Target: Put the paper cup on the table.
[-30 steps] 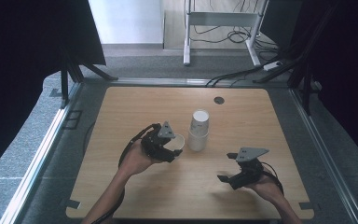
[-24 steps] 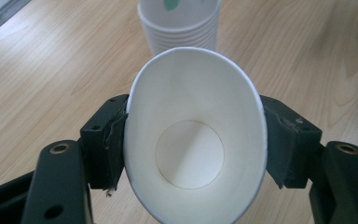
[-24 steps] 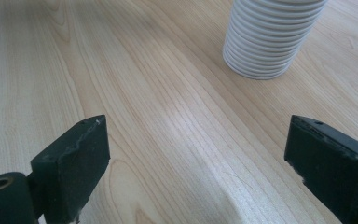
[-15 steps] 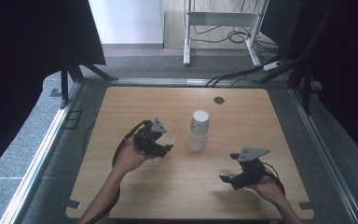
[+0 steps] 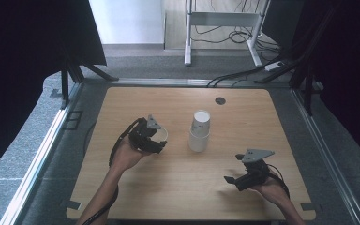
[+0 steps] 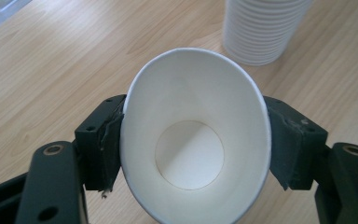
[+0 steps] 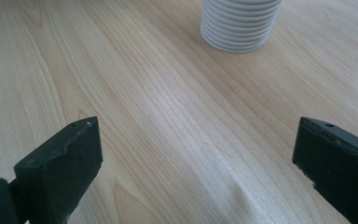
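Observation:
A white paper cup (image 6: 191,116) sits mouth-up between my left gripper's (image 6: 193,140) pads, squeezed to an oval; the jaws have just been opening a little, with the cup still pressed. In the high view that left gripper (image 5: 155,137) and its cup (image 5: 162,134) are left of a tall stack of white cups (image 5: 200,131) standing mid-table. The stack (image 6: 261,28) is also beyond the held cup. My right gripper (image 5: 232,169) rests near the front right, its jaws just widened, open over bare wood (image 7: 198,154). The stack's base (image 7: 240,23) is ahead of it.
The wooden table (image 5: 136,187) has a small round dark grommet (image 5: 221,100) near its far edge. A metal frame (image 5: 37,159) runs along the table's left side. Cables (image 5: 234,77) lie on the floor behind.
My left gripper has drawn leftward away from the stack with the single cup in it. The right gripper's jaws have spread wider; the hand has stayed in place.

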Tool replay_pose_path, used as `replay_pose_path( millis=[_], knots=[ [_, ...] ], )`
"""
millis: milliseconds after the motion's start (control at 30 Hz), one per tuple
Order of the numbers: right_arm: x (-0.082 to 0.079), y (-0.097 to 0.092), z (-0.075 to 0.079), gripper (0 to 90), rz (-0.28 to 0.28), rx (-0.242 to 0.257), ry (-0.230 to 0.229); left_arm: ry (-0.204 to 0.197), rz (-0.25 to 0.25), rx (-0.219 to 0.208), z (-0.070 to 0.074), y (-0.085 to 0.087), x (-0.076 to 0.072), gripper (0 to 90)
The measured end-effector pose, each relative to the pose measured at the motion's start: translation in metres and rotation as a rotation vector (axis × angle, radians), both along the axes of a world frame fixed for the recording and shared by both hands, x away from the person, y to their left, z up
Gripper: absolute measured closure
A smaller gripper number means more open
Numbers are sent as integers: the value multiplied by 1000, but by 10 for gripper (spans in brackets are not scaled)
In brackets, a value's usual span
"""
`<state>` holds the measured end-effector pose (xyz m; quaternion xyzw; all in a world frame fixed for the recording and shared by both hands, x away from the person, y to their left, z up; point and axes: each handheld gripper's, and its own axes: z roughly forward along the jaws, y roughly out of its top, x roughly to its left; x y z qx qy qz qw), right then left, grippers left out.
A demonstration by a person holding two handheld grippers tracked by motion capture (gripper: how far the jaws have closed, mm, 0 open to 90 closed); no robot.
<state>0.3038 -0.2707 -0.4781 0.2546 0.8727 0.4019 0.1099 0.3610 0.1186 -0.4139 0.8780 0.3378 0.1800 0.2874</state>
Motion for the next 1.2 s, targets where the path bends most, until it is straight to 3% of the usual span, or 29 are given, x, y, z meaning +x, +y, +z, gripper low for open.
replay_pose_path(
  millis=[267, 467, 767, 1200],
  knots=[
    [0, -2, -4, 16, -5, -18, 5, 0, 86, 4, -9, 12, 9, 263],
    [1, -3, -5, 22, -5, -22, 7, 7, 138, -18, -17, 19, 15, 261],
    [1, -3, -6, 38, 2, -30, 10, 9, 174, -31, -30, 21, 22, 261],
    [1, -2, -8, 52, 11, -42, 15, 12, 182, -33, -40, 16, 26, 257]
  ],
)
